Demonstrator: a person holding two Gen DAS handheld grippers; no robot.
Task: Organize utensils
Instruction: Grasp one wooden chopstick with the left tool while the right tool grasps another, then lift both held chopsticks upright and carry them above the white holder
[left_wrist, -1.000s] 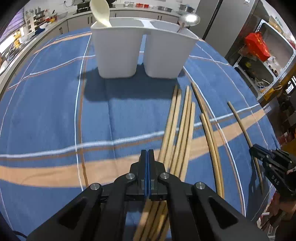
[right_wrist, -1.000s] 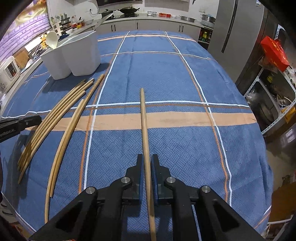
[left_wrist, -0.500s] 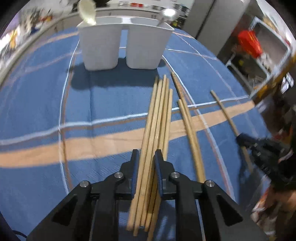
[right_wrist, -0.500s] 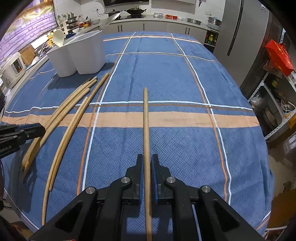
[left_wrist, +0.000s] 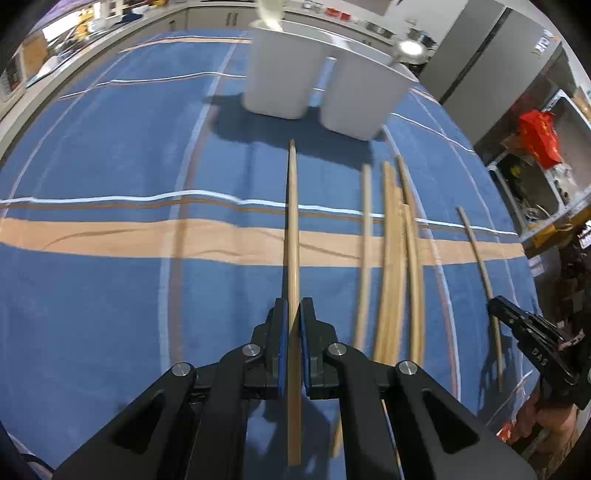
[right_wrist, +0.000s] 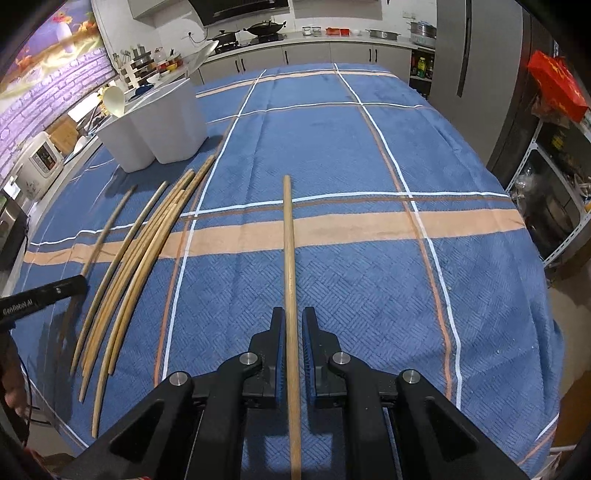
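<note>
My left gripper (left_wrist: 293, 306) is closing, its blue pads pressed on one wooden chopstick (left_wrist: 293, 221) that points at the white two-part utensil holder (left_wrist: 280, 74). Several more chopsticks (left_wrist: 395, 258) lie bunched on the cloth to its right. My right gripper (right_wrist: 293, 314) is shut on another chopstick (right_wrist: 288, 229), which reaches forward over the orange stripe. In the right wrist view the bundle (right_wrist: 140, 251) lies to the left, and the holder (right_wrist: 162, 125) stands beyond it with a cream spoon (right_wrist: 112, 99) inside. A metal spoon (left_wrist: 408, 46) sticks out of the holder's right part.
A blue plaid cloth (right_wrist: 369, 147) covers the table. Its right edge drops toward a grey fridge (right_wrist: 469, 55) and a wire shelf with a red bag (right_wrist: 557, 85). A kitchen counter (right_wrist: 295, 40) runs behind the table, and a white appliance (right_wrist: 40, 162) sits at the far left.
My left gripper opened over the bundle, closed on a single chopstick and carried it left, away from the others. The right gripper kept its chopstick and shifted slightly.
</note>
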